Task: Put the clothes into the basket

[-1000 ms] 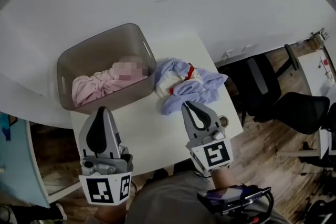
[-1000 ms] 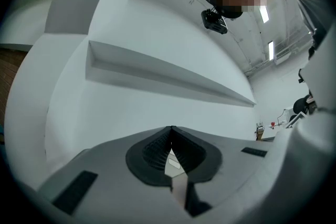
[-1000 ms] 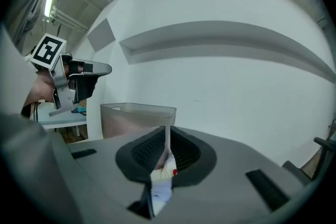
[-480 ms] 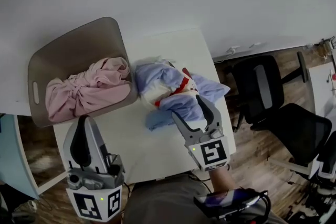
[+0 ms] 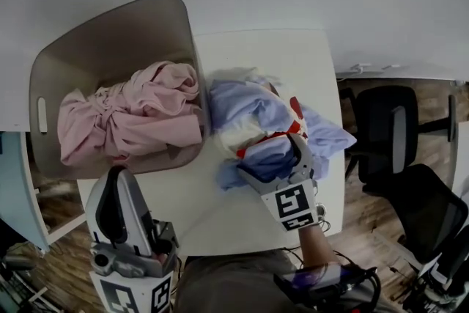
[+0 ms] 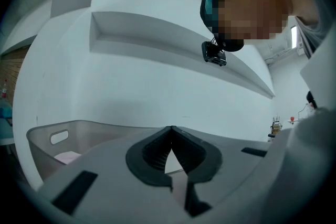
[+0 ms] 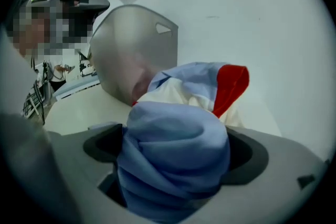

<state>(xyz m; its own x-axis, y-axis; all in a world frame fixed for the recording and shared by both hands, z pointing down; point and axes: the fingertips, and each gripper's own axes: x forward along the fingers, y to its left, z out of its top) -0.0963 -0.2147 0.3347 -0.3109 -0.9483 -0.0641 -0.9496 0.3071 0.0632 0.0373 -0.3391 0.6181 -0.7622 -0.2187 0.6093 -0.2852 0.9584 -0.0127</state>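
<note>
**Blue bundle sits beside the basket as the right jaws spread round it**

The crumpled light-blue garment with cream and red patches (image 5: pixel 253 110) lies outside the basket, on the small white table (image 5: pixel 253 51). It is bunched up against the basket's wall on the person's right. None of it is over the rim. From the right gripper view, its nearest blue fold (image 7: pixel 173 160) bulges up between that tool's 2 jaws and fills the space from one dark pad to the other.

The right gripper (image 5: pixel 272 157) is down on the side of the heap farthest from the basket. Its jaws are opening and stand wide round the fold rather than pinching it.

The translucent grey plastic basket (image 5: pixel 110 18) has a slot handle cut in its end wall. It already holds 1 knotted pink garment (image 5: pixel 132 121), which lies low inside against the near wall.

The left gripper (image 5: pixel 117 176) hangs just outside the basket's near wall, on the person's side, pointing toward it. Its own view shows the jaws pressed together at the tips (image 6: pixel 171 128), holding nothing. The basket's rim and a scrap of pink show beyond them.

A black office chair (image 5: pixel 385 135) stands on the brown wooden floor (image 5: pixel 366 212), past the table and well apart from the basket on the person's right.
</note>
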